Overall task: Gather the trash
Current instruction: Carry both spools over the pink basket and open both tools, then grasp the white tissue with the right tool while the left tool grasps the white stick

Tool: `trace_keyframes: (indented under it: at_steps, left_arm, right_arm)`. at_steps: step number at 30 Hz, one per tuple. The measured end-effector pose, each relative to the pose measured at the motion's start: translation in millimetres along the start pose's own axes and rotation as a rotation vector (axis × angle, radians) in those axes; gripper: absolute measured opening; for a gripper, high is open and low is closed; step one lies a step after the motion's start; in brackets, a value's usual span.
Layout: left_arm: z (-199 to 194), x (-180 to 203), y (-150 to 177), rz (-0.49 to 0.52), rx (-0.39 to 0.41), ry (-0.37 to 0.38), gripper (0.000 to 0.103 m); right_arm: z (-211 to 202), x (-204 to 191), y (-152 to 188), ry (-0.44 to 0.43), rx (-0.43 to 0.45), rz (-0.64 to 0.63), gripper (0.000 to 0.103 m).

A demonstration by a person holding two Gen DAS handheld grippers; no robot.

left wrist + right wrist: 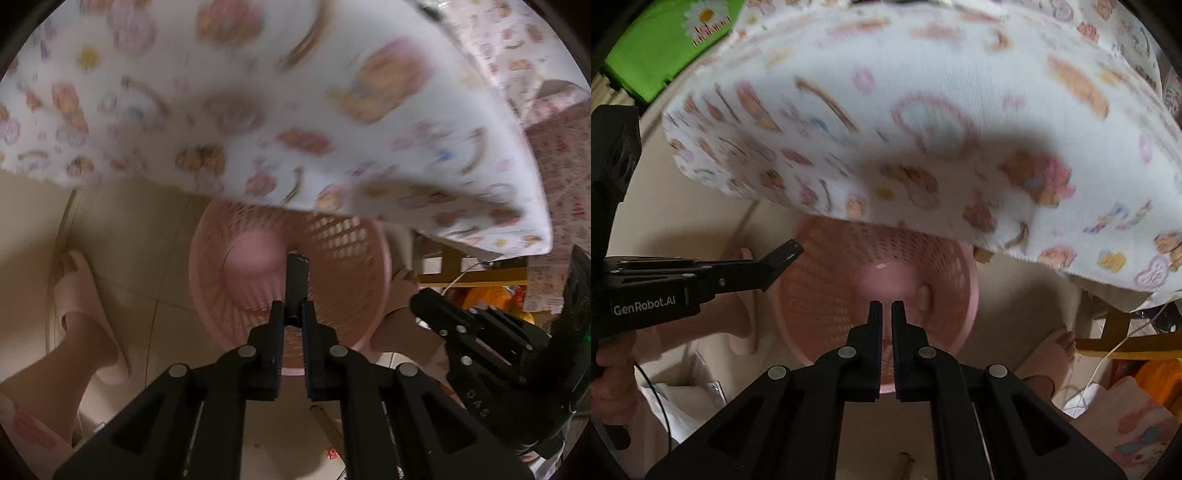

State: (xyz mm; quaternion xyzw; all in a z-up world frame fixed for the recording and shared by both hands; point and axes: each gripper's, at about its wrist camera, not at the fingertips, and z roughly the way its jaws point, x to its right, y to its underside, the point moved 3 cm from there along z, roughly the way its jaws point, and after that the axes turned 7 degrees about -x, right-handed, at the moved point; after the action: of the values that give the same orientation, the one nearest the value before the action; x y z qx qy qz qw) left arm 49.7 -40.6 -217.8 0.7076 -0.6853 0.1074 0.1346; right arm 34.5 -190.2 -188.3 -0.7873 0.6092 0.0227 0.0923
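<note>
In the left wrist view, a pink slipper (86,314) on a foot stands at the far left on the tiled floor (147,251); right of it sits the pink basket (354,258), mesh-walled, its mouth facing the camera, partly under the hanging edge of a cartoon-print cloth (258,92); the left gripper (294,314) hangs above the basket's mouth, its jaws clamped on a black tube (296,280) that juts forward toward the basket's floor; at the right edge the right gripper (424,299) shows side-on, beside the basket's rim.

In the right wrist view, a green box (657,55) with a daisy print lies in the upper left corner; below it the left gripper (790,253) reaches in from the left, its tip at the basket's (827,295) left rim, the tube hidden from this side; the cloth (923,110) drapes across the top; the right gripper (886,314) points into the basket at centre, its jaws nearly together with only a thin gap and nothing between them; a bare foot (1052,354) stands right of the basket; a white cord (1108,354) trails along the far right.
</note>
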Motion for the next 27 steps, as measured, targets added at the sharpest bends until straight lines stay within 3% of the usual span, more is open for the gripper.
trace_keyframes:
  at_steps: [2,4,6,7,11,13,15,17,19,20,23,27]
  left_arm:
    - [4.8,-1.4,-0.2,-0.015,-0.012,-0.005,0.007]
    - [3.6,-3.4,0.4,-0.021,-0.008,-0.019,0.015]
    - [-1.1,-5.2,0.5,-0.024,0.009,-0.043,0.042]
    - [-3.8,-5.5,0.3,-0.027,0.019,-0.056,0.047]
    - [-16.4,-9.4,-2.6,-0.04,0.063,-0.1,0.052]
    - [-32.6,-9.6,-3.6,-0.042,0.118,-0.12,0.053]
    - [-56.7,-4.5,-0.7,-0.019,0.204,-0.158,0.062]
    - [-81.4,0.7,2.2,0.015,0.301,-0.215,0.069]
    - [-104.4,8.1,6.7,0.05,0.385,-0.256,0.073]
    - [-115.2,10.3,7.7,0.054,0.415,-0.255,0.074]
    - [-145.1,10.6,7.3,0.025,0.499,-0.261,0.074]
    - [-187.8,32.4,-9.0,0.099,0.595,-0.321,0.078]
  right_arm:
    - [7.9,3.9,1.0,-0.004,-0.027,0.023,0.005]
    - [12.4,9.1,1.2,-0.019,-0.042,0.047,0.006]
    - [15.1,12.0,1.5,-0.023,-0.052,0.058,0.007]
    - [16.1,13.0,1.2,-0.019,-0.055,0.06,0.011]
    - [12.6,15.2,0.7,-0.01,-0.036,0.07,0.032]
    - [2.3,15.3,-1.1,0.004,-0.009,0.073,0.034]
    - [-19.3,11.8,-3.3,0.012,0.045,0.069,0.034]
    - [-48.5,5.8,-5.8,-0.001,0.135,0.041,0.04]
    - [-78.8,1.0,-5.8,0.014,0.238,0.02,0.064]
    - [-92.8,0.0,-4.9,0.017,0.294,0.012,0.071]
    - [-129.1,1.9,-7.3,0.048,0.418,-0.008,0.072]
    - [-162.0,10.2,-24.9,0.039,0.487,0.007,0.076]
